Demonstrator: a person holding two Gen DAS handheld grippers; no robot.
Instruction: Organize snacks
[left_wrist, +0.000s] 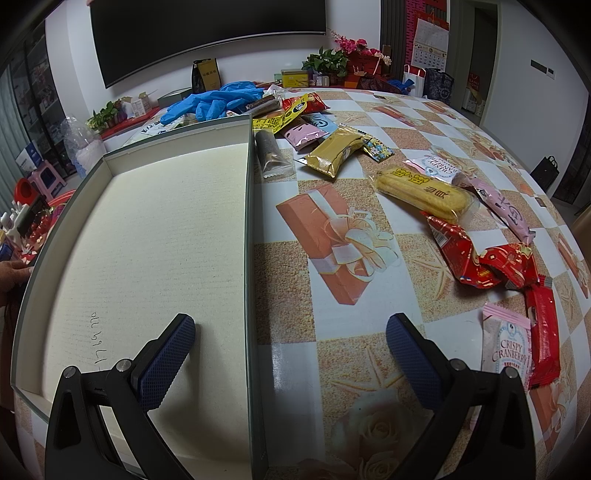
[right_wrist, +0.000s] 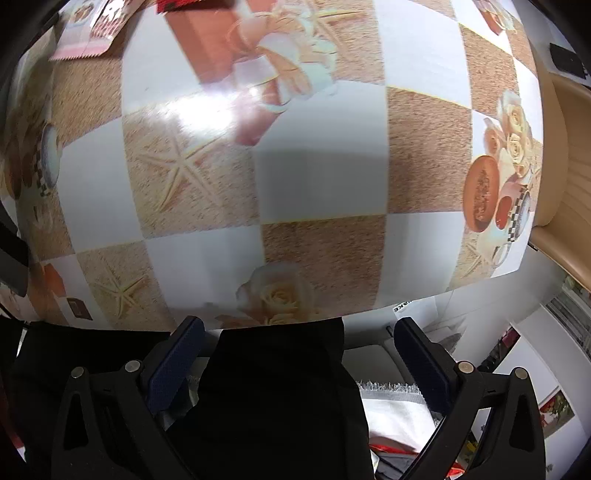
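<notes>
So I've got both grippers empty right now, fingers spread wide on each. My left gripper (left_wrist: 291, 354) hangs low over the near end of the box (left_wrist: 147, 229), straddling its right wall: one finger over the pale liner, the other over the tablecloth (left_wrist: 332, 354). Nothing's in the box yet, so I figure this is the very start, picking the first snack. The snacks are all off to my right and ahead: a cranberry pack (left_wrist: 506, 347) nearest, just right of my right finger, a red bar (left_wrist: 543, 332) touching it on the far side, crumpled red wrappers (left_wrist: 476, 254) beyond that, then the long yellow cake pack (left_wrist: 424, 192), a gold pack (left_wrist: 334, 151) and a heap up by the box's far corner. My right gripper (right_wrist: 299, 362) is back at the table edge, looking mostly at bare cloth, with only a couple of pink packs (right_wrist: 85, 33) far ahead to its left, and that view is blurry. If I were doing this well, I'd start with the cranberry pack since it's closest. It lies flat, so come down steep and catch a crimped edge rather than the slippery face. I'd drop it at the far end of the box so later ones don't pile up near me. Watch the box wall on the swing over.
</notes>
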